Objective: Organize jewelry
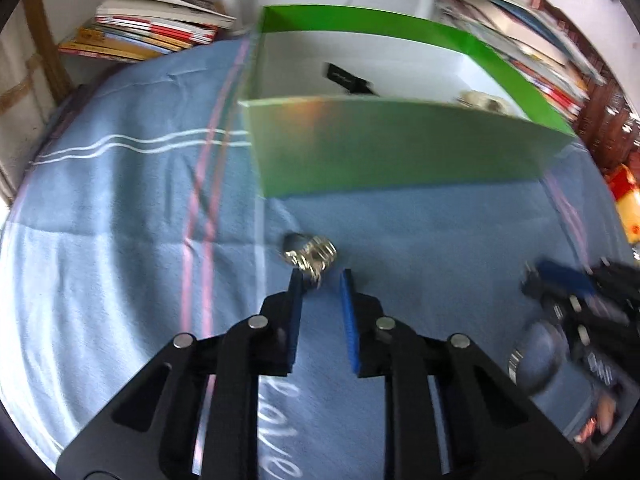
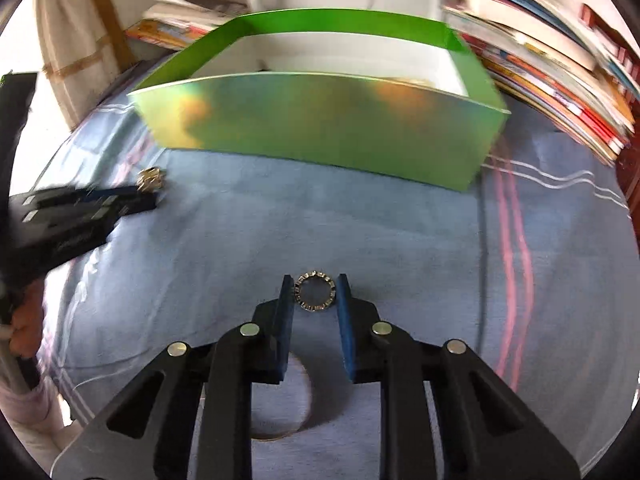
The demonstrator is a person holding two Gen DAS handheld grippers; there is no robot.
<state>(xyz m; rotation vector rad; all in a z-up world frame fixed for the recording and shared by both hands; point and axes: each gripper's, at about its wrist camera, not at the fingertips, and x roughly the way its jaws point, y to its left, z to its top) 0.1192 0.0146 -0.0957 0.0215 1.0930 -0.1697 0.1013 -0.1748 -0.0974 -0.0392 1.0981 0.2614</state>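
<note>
A silvery cluster of rings [image 1: 312, 255] lies on the blue cloth [image 1: 120, 208] at the tips of my left gripper [image 1: 321, 276]. Its lower part reaches between the blue pads and touches the left pad; a small gap shows to the right pad, so the gripper is open. In the right wrist view a studded silver ring [image 2: 315, 291] stands between the pads of my right gripper [image 2: 315, 286], which is shut on it at both sides. The left gripper [image 2: 154, 196] appears there at the far left, with the cluster of rings [image 2: 151, 179] at its tip.
A green open box [image 1: 400, 148] stands just beyond both gripper tips, with a black tag [image 1: 348, 78] and a pale piece of jewelry [image 1: 480, 102] inside. A thin hoop [image 2: 310, 400] lies under the right gripper. Stacks of books [image 1: 152, 28] line the back and right.
</note>
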